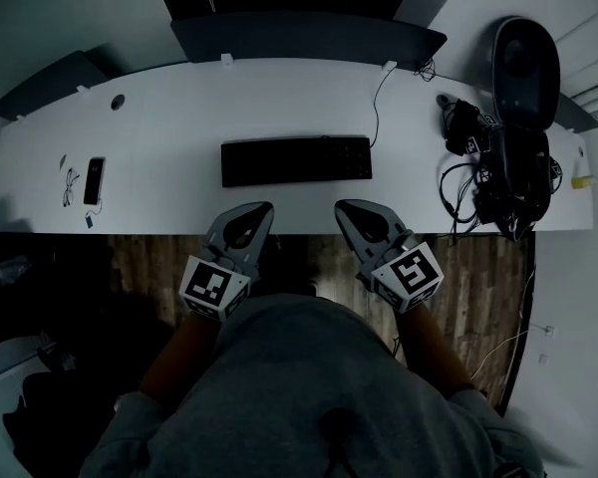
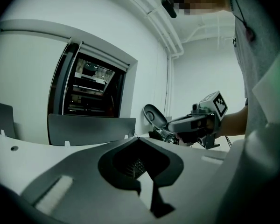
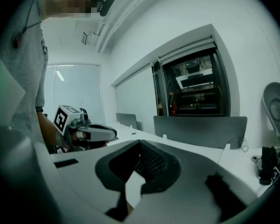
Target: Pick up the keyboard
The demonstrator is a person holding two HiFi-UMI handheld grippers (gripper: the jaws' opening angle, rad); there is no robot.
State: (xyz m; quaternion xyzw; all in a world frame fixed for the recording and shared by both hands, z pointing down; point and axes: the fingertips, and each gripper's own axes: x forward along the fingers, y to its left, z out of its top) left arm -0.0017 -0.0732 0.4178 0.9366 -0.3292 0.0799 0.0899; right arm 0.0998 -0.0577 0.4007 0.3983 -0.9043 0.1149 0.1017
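The black keyboard [image 1: 295,160] lies flat in the middle of the white desk [image 1: 159,137]. Both grippers hover over the desk's near edge, short of the keyboard and apart from it. My left gripper [image 1: 261,208] points at its left half and my right gripper [image 1: 345,207] at its right half. Each has its jaws shut with nothing between them. In the left gripper view a patch of keyboard [image 2: 136,165] shows through the gap behind the shut tips [image 2: 139,139]. The right gripper view shows the keyboard [image 3: 152,162] the same way.
A phone [image 1: 94,180] with a cable lies at the desk's left. A tangle of black cables and gear [image 1: 478,167] and a dark chair back [image 1: 523,68] crowd the right end. A dark divider panel [image 1: 309,33] runs behind the desk. Wooden floor [image 1: 140,257] lies below.
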